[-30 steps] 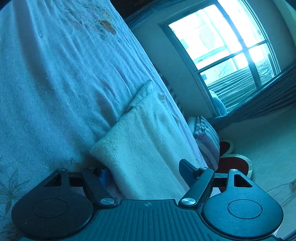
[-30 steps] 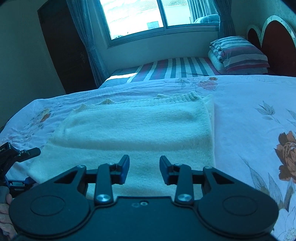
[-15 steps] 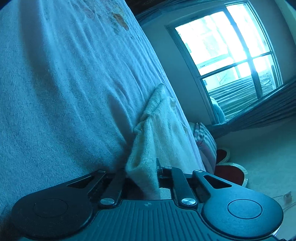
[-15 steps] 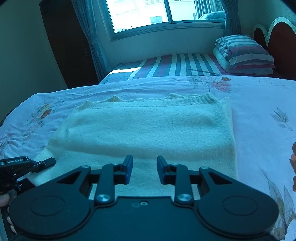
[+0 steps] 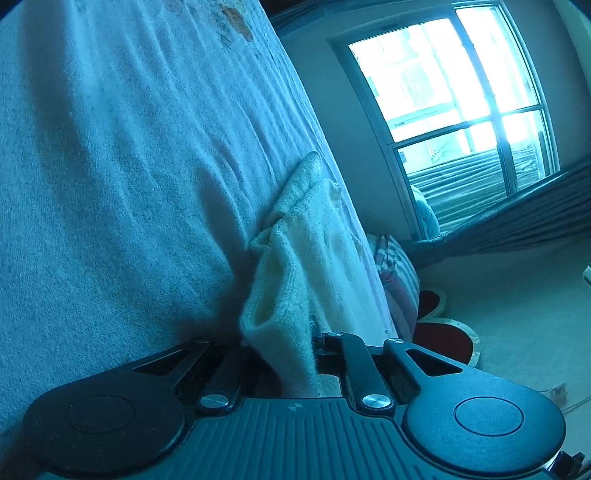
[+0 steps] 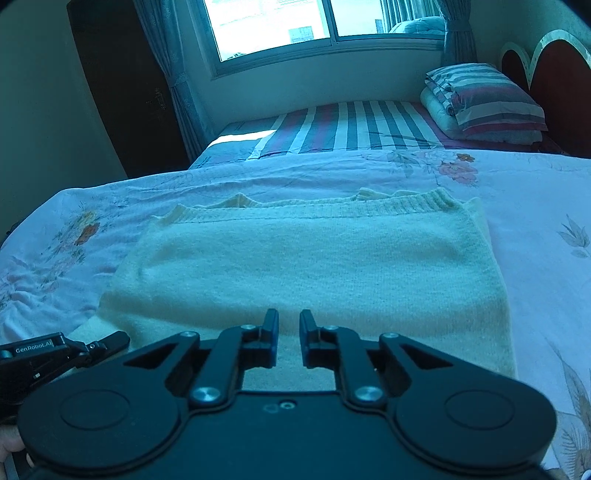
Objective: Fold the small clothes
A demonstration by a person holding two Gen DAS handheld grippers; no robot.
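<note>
- While I look along the left gripper (image 5: 295,354), its jaws are clamped on a bunched corner of the cream knit sweater (image 5: 291,295), and the fabric rises in a fold away from the fingers.
- From the right wrist view, I see the same sweater (image 6: 310,266) lying folded and flat on the floral bedsheet (image 6: 535,206), its ribbed hem at the far edge.
- My right gripper (image 6: 289,341) hovers over the near edge of the sweater; its jaws stand a little apart with nothing between them.
- I see the left gripper (image 6: 92,345) at the sweater's near left corner in that view.
- Beyond the sheet lie a striped mattress (image 6: 354,125) and a striped pillow (image 6: 487,99) against a red headboard (image 6: 557,81), below a bright window (image 6: 280,26).
</note>
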